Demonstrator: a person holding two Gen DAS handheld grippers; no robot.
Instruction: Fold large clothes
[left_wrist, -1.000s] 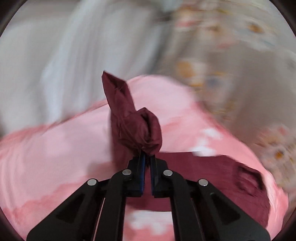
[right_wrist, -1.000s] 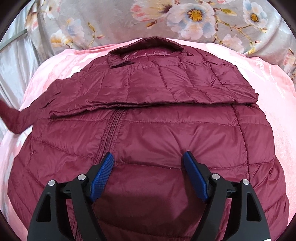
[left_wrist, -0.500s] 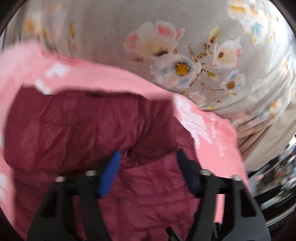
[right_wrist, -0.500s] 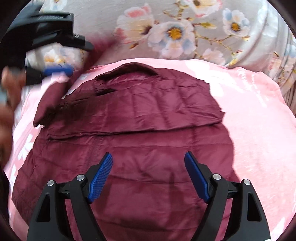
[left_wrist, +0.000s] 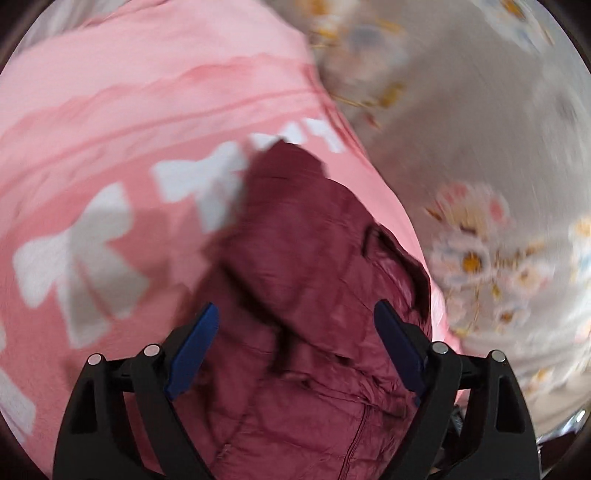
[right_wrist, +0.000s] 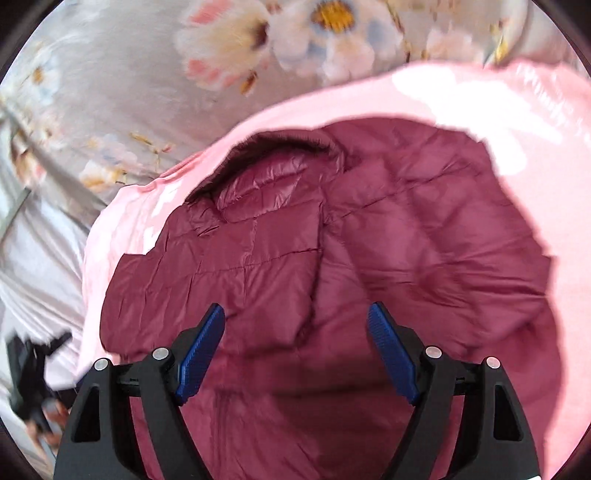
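My left gripper (left_wrist: 295, 347): matte black angular frame, two forked arms with triangular cut-outs, four round silver screw heads along the top, and flat dark blue pads (left_wrist: 192, 354) lining the inner faces. My right gripper (right_wrist: 297, 345): the same black frame and silver screws; its brighter blue pads (right_wrist: 393, 352) show a fine ribbed texture.

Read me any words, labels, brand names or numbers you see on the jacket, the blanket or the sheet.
None can be read.
Jacket: no label or print shows.
Pink blanket: white bows; the pale marks at its upper right in the right wrist view are too blurred to read.
Grey sheet: only flowers.
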